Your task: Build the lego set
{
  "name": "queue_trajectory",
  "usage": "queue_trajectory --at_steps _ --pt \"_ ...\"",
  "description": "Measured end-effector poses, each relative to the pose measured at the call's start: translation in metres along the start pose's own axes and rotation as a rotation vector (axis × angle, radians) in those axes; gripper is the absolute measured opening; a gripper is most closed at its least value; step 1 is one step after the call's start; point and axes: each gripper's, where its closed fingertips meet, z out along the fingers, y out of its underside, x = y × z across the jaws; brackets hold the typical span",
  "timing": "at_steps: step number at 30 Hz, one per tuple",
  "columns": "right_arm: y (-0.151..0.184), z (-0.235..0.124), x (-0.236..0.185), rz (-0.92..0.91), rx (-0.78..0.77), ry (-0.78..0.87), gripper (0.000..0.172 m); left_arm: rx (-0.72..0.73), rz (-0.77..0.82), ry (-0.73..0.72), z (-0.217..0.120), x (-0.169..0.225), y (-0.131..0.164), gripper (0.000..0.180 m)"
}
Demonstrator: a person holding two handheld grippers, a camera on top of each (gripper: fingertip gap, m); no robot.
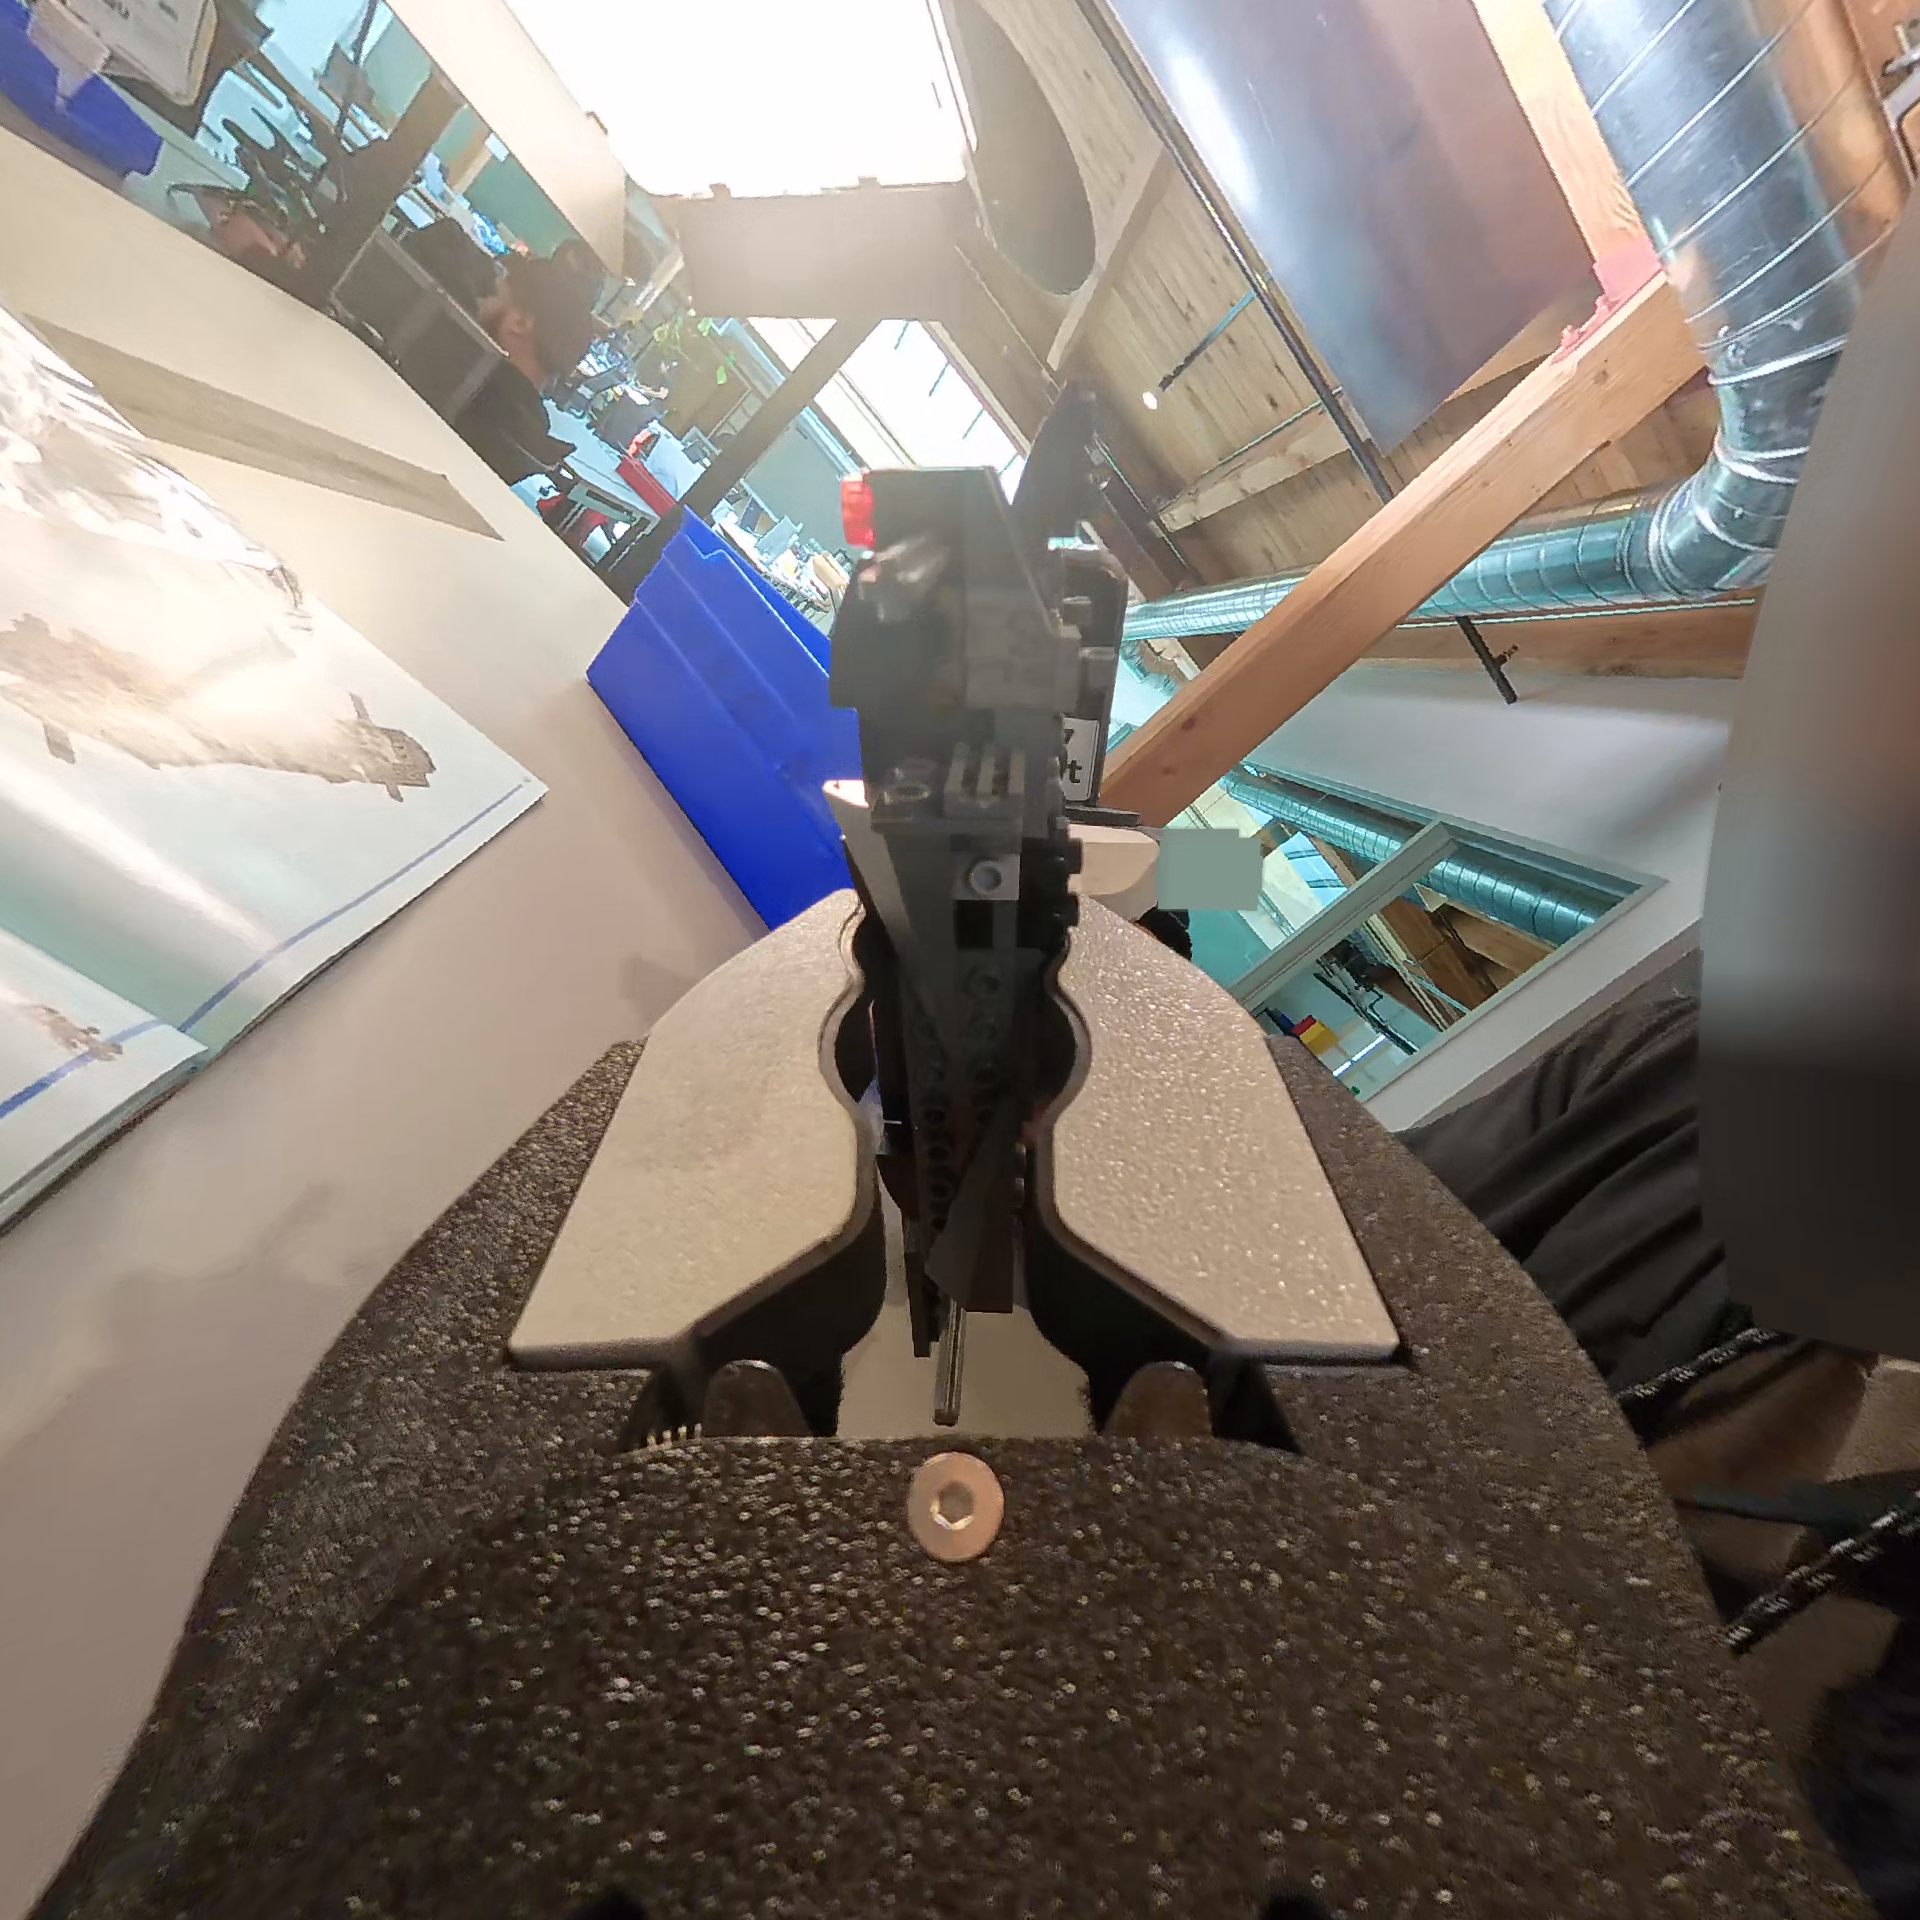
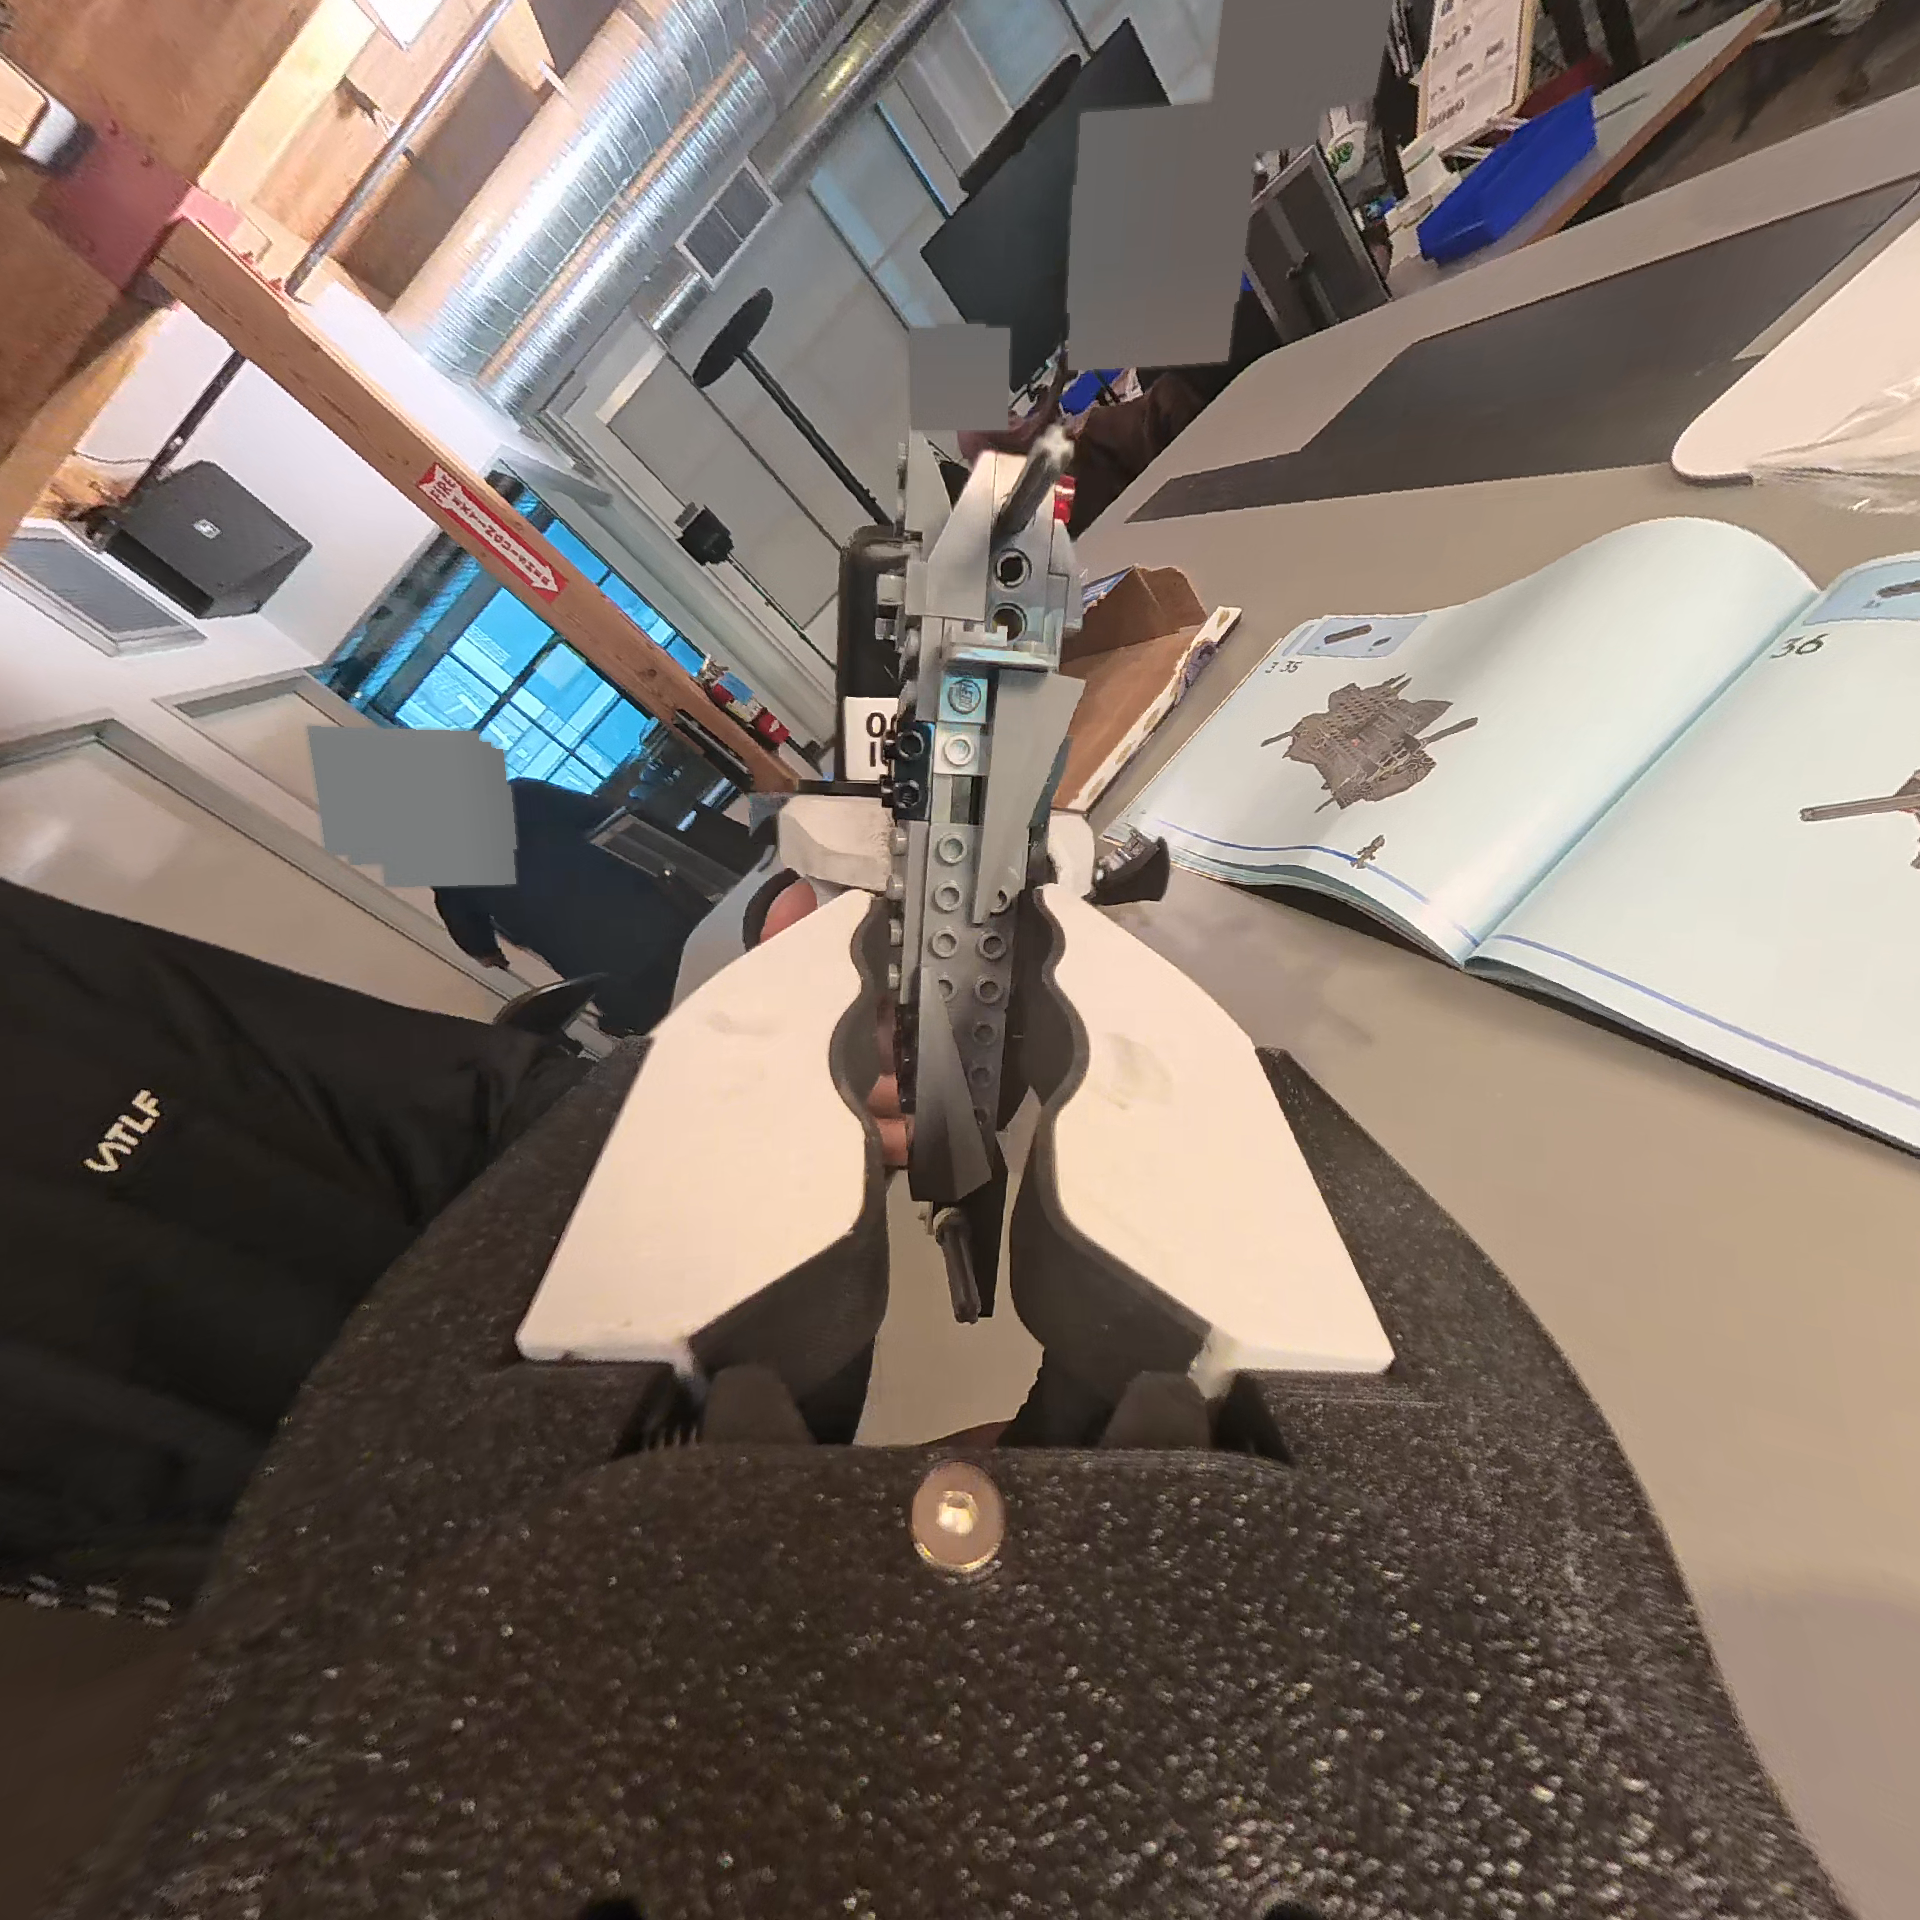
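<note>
A: Starting with the left wrist view. Left gripper has its pale fingers clamped on a dark grey brick-built model with a long tapering studded wing. It is raised off the grey table, beside a blue plastic bin and an open instruction booklet.

B: Risk?

A: My judgement: the grip sits on a thin plate stack. Any twist between the two hands could split a seam or pop the red transparent stud.

B: Right wrist view?

A: Right gripper is likewise closed on the model, from the opposite end. White fingers of the other gripper cross behind it.

B: Hidden?

A: Pad contact lies deep in the scalloped cut-outs, mostly shadowed. The model's far side is unreadable, and its thin axle tip is blurred.
</note>
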Motion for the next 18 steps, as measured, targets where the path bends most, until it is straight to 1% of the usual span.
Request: queue_trajectory --at_steps 10,18 --pt "0.0035 0.0017 0.0057 0.09 0.016 -0.064 0.023 -0.029 -0.034 -0.124 -0.002 -0.0061 0.0018 0.028" --pt "0.0041 0.0042 0.0025 0.082 0.024 -0.085 0.023 -0.038 0.0 -0.173 -0.0049 -0.0029 0.001 0.028"
